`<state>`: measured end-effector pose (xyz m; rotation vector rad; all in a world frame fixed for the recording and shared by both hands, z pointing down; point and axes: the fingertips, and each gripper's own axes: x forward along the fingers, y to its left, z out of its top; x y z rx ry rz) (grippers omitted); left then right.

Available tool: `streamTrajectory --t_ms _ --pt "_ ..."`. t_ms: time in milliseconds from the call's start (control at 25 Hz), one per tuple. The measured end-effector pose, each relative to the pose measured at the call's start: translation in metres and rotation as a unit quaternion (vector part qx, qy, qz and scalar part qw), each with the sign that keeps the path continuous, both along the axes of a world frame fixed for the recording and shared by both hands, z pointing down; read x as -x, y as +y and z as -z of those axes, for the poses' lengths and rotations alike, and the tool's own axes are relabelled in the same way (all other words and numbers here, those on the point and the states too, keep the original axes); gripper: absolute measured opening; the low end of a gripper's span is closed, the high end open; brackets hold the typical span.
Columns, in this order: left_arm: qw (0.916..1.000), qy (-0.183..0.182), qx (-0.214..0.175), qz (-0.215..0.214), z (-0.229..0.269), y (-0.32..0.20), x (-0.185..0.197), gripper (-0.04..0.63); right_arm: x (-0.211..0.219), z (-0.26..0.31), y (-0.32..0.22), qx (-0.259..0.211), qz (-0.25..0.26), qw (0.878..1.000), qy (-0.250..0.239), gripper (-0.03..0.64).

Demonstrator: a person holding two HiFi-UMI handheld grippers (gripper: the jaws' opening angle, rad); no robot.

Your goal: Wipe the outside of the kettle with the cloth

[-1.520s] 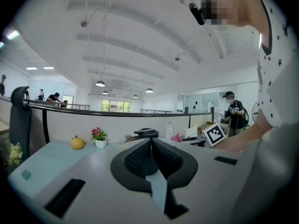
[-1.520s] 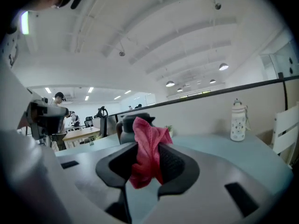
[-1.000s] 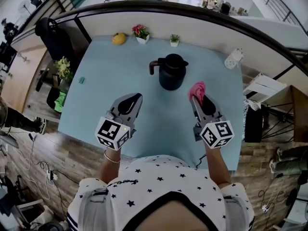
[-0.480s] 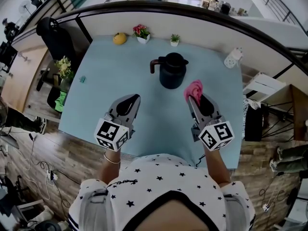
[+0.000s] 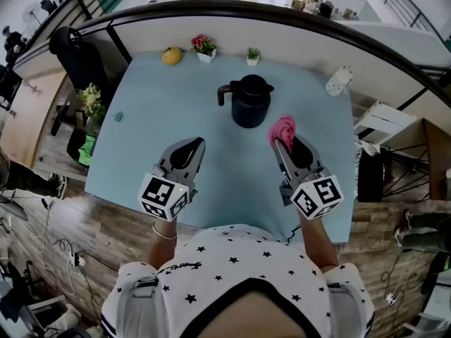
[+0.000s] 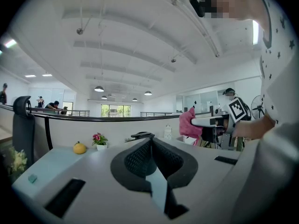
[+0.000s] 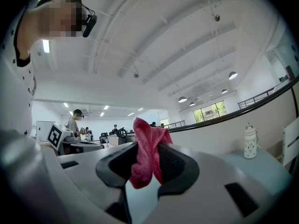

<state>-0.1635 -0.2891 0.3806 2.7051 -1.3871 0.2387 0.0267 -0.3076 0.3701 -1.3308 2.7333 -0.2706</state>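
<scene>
A person holds a gripper in each hand above a pale blue desk. The right gripper has its jaws clamped on a pink cloth, which bunches above the tips and hangs in a fold between the pads. The cloth is in the air near the right side of the black kettle, with no contact visible. The kettle stands upright on the middle of the desk, toward the far edge, its handle to the left. The left gripper hovers over the desk's near half, its jaws pressed together at the tips with nothing between them. Along the far edge sit a yellow fruit, a potted pink flower and a small green plant. A white bottle stands by the far right corner.
</scene>
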Motion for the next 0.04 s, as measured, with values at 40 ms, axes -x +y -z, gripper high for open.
streamTrajectory --t_ms 40 --pt "1.0000 0.000 0.000 -0.001 0.0001 0.0001 -0.0001 0.032 0.0006 0.0006 0.0002 -0.001 0.001 1.000 -0.001 0.129"
